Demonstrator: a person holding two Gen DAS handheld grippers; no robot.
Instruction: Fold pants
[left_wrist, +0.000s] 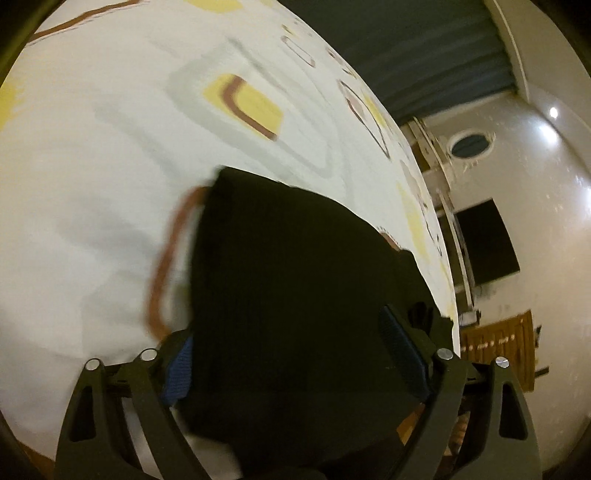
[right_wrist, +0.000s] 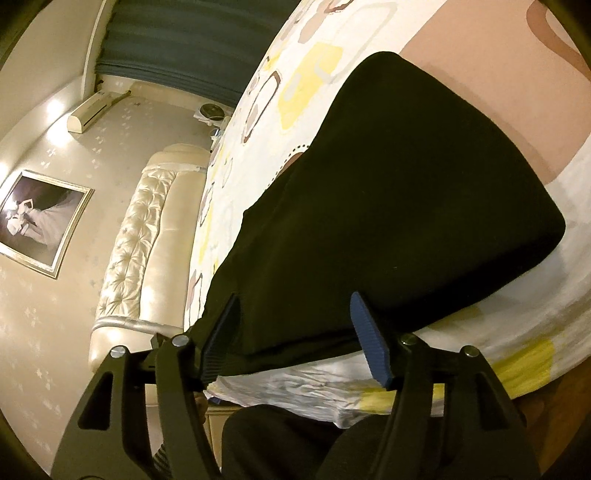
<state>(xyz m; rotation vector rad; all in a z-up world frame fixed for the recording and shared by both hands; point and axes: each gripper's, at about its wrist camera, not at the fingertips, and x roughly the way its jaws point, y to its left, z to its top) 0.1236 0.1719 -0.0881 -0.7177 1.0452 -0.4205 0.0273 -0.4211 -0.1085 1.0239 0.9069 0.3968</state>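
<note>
The black pants (right_wrist: 388, 206) lie folded thick on the bed (left_wrist: 110, 147), both grippers (left_wrist: 295, 354) (right_wrist: 295, 332) spread wide over the near edge.

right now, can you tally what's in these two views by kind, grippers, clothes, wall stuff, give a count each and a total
hand-held grippers: 2, left and right, both with jaws apart
black pants: 1, lying on the patterned bedspread
bedspread: 1
tufted headboard: 1
framed picture: 1
air conditioner: 1
total: 7
</note>
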